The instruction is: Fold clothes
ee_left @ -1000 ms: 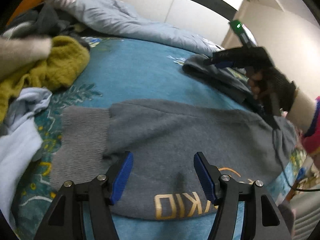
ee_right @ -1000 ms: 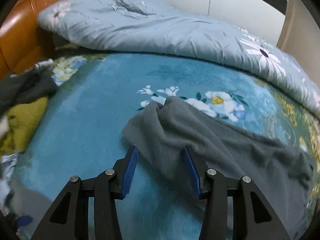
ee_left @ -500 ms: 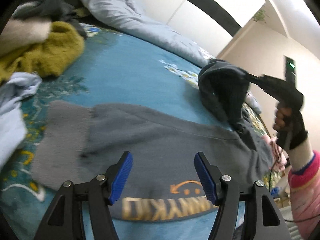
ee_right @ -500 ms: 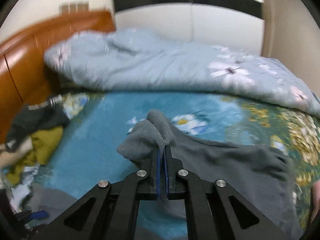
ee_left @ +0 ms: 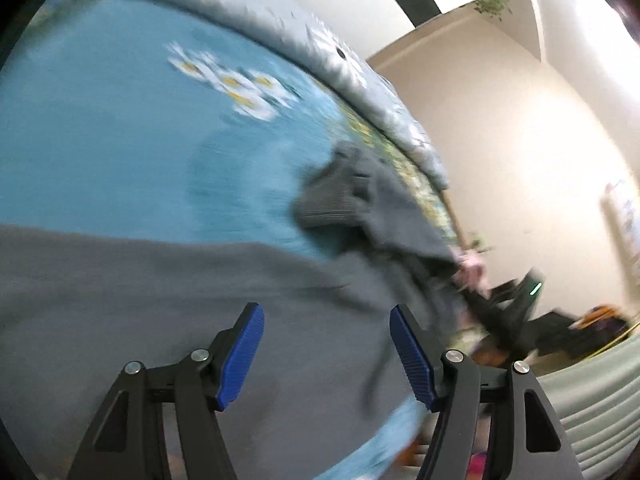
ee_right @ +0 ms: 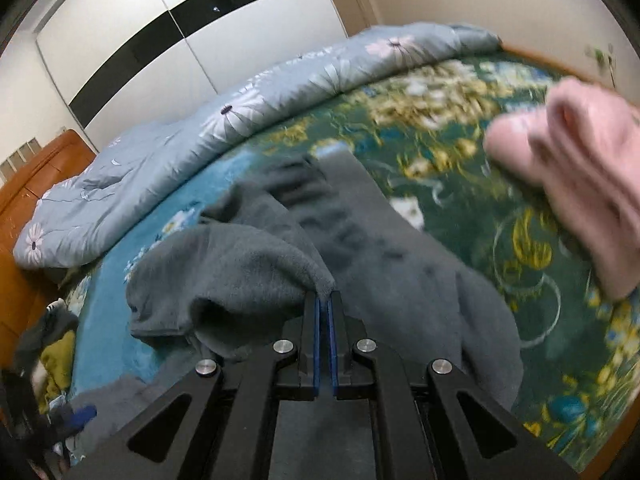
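A grey sweatshirt (ee_left: 160,300) lies spread on the blue flowered bed cover (ee_left: 100,140). My left gripper (ee_left: 326,348) is open and empty, just above the sweatshirt's body. Its sleeve with a ribbed cuff (ee_left: 332,200) is lifted and pulled to the right. My right gripper (ee_right: 324,304) is shut on a fold of that grey sleeve (ee_right: 240,268) and holds it up over the bed; it also shows blurred in the left wrist view (ee_left: 516,300). The left wrist view is motion-blurred.
A pale blue flowered duvet (ee_right: 200,128) is bunched along the far side. A pile of clothes, one mustard yellow (ee_right: 56,364), lies at the left by the wooden headboard (ee_right: 24,200). A pink garment (ee_right: 576,160) lies at the right. The bed edge (ee_left: 448,200) is to the right.
My right gripper has closed on the sleeve, lifted it and carried it to the right. My left gripper has swung right over the sweatshirt and stayed open.
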A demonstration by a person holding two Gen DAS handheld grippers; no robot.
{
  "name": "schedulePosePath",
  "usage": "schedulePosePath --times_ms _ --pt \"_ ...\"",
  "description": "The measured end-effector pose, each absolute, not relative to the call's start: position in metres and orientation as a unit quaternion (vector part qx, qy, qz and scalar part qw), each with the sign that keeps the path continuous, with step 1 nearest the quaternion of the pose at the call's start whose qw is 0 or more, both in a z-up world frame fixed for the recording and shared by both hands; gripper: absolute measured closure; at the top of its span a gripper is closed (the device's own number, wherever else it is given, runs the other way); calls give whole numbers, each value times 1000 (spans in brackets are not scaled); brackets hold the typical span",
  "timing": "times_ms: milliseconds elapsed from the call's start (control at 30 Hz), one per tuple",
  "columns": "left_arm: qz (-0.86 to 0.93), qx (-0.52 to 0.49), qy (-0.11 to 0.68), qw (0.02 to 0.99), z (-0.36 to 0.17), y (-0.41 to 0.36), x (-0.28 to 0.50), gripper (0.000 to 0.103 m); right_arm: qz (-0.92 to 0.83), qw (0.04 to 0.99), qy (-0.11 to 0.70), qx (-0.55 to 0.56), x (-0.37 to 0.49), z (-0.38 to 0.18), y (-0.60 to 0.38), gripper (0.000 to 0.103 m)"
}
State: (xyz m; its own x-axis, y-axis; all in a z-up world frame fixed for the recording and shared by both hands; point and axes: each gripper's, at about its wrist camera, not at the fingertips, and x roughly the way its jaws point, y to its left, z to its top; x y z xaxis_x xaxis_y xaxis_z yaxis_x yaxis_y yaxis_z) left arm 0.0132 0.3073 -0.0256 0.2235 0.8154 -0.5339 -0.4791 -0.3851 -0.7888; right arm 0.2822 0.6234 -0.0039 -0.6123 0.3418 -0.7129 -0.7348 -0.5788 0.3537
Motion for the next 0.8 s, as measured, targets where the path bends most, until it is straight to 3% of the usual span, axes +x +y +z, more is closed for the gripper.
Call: schedulePosePath --times_ms 300,567,600,633,700,800 --pt "541 -630 -255 496 -60 397 -7 33 843 302 344 -283 295 -17 621 99" --pt "550 -616 -314 469 -72 423 -15 36 846 300 337 -285 296 -15 620 99" --pt "556 -608 -317 470 -70 424 -16 42 846 301 335 -286 296 -13 619 99" --pt "564 -603 -314 469 -67 426 -18 68 846 303 332 -286 296 -10 618 99" --pt "584 -599 -295 462 -62 429 -24 91 846 309 328 -285 297 -3 615 99" --pt "611 -578 -279 463 -48 423 -37 92 847 318 319 -282 299 11 610 99"
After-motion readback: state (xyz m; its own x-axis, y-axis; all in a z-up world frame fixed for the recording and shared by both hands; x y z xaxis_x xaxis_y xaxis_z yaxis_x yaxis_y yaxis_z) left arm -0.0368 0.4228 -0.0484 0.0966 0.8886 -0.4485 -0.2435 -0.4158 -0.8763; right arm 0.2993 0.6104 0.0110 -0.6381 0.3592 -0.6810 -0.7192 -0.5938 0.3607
